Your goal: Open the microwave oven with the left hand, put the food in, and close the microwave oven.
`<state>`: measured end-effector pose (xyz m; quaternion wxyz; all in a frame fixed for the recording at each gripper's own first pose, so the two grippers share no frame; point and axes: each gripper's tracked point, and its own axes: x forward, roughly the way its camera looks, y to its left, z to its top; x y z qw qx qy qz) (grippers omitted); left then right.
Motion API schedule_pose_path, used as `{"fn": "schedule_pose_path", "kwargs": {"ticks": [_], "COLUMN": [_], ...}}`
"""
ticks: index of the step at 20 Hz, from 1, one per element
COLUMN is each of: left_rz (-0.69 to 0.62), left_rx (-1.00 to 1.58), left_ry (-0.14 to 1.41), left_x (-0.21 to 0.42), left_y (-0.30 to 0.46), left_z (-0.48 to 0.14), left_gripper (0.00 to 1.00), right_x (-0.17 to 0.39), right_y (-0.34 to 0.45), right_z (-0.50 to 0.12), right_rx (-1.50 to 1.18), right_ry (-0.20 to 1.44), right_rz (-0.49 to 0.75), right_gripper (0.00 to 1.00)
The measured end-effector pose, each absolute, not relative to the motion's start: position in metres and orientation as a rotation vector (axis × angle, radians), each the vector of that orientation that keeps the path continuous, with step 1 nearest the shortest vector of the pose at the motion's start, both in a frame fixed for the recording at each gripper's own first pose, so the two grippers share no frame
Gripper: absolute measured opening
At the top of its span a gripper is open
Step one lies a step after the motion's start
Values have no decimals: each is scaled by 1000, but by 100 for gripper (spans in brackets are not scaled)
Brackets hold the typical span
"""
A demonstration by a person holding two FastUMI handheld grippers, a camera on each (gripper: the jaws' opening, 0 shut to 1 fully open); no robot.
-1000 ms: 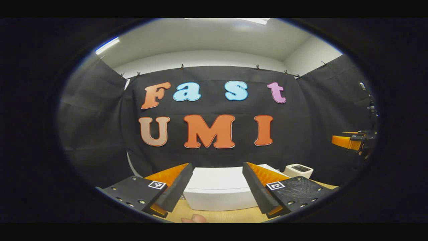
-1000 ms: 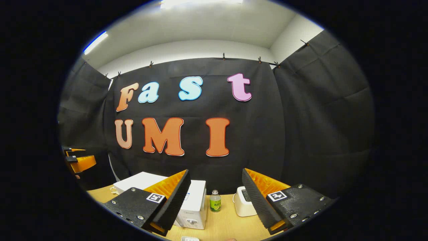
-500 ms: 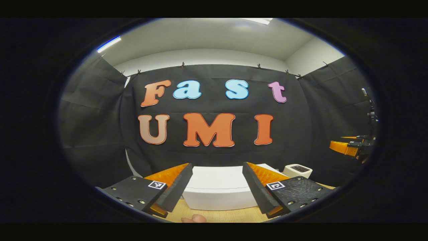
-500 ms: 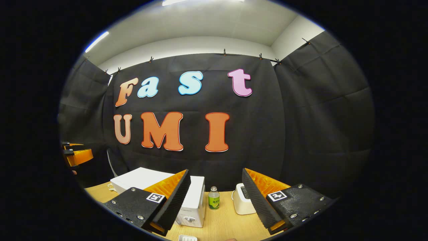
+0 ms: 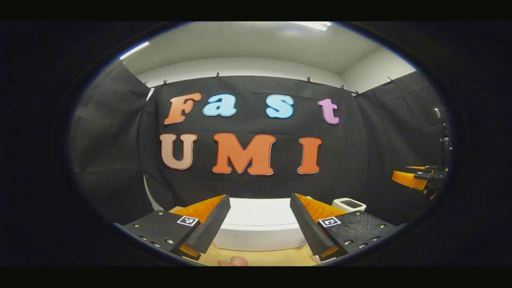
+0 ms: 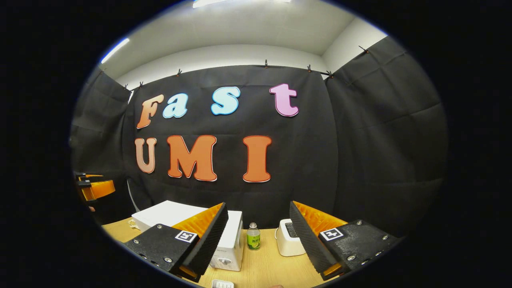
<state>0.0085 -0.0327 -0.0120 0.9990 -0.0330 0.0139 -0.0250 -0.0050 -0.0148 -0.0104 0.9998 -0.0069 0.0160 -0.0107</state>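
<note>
The white microwave oven stands shut on the wooden table, straight ahead of my left gripper, which hangs open and empty above and short of it. In the right gripper view the microwave oven shows its right end with a knob, partly behind a finger. My right gripper is open and holds nothing, raised above the table. Each gripper shows at the edge of the other's view: the right gripper and the left gripper. A small white thing lies at the bottom edge, too cut off to name.
A small bottle with a green label stands right of the microwave, and a white toaster beyond it; the toaster also appears in the left gripper view. Bare wooden table lies in front of them. A fingertip shows at the bottom.
Both hands drift only slightly; in the left gripper view the microwave slides a little left and down. Both grippers stay open and empty.
</note>
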Motion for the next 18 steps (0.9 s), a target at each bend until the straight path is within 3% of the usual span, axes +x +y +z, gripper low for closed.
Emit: {"fn": "schedule_pose_path", "kwargs": {"ticks": [1,5,9,10,11,16,18], "left_rz": [-64,-132,-162,-168,-177,-184,-152], "left_rx": [-79,-108,-91,-87,-84,-84,-64], "left_ry": [31,62,106,115,115,144,150], "left_x": [10,15,18,19,22,34,39], "left_y": [-41,-86,-125,-136,-145,-178,-177], "left_z": [-18,-62,-116,-128,-137,-193,-211], "left_gripper": [92,96,96,93,96,89,93], "right_x": [-6,-11,-13,-14,-16,-20,-21], "right_y": [-17,-26,-33,-34,-35,-42,-45], "right_z": [-10,-10,-16,-16,-16,-18,-19], "right_rx": [-14,-12,-13,-15,-16,-26,-24], "right_ry": [31,28,39,42,43,45,44], "right_rz": [-25,-43,-56,-57,-60,-73,-78], "right_gripper": [96,96,96,96,96,96,96]}}
